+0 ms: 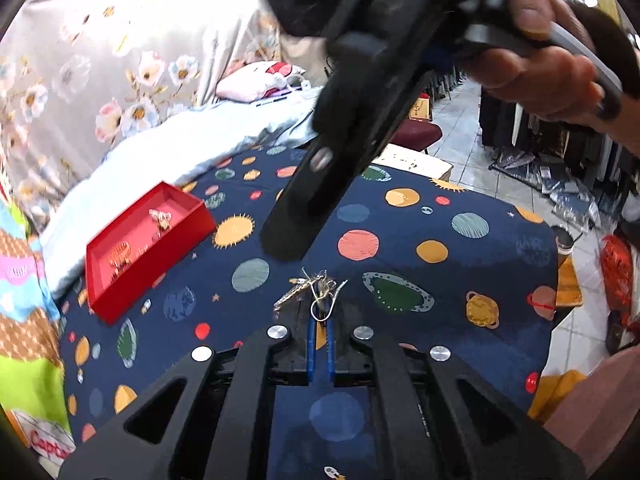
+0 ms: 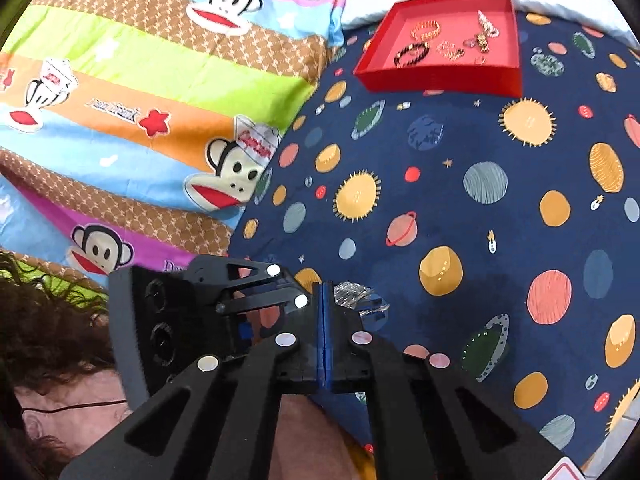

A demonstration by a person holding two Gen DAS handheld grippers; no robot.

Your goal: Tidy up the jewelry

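Left tongs, bottom centre of the left view, are clenched on a tangle of silver jewelry, probably lifting it clear of the planet-print bedsheet for carrying to the red tray. Right tongs are pressed together, apparently empty, hovering close as if to help. The piece is thin wire hooks and chain, glinting, knotted. The tray, upper right of the right view, already holds beaded bracelets.

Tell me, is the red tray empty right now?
No, the red tray already holds several pieces, among them a dark beaded bracelet and an orange beaded one.
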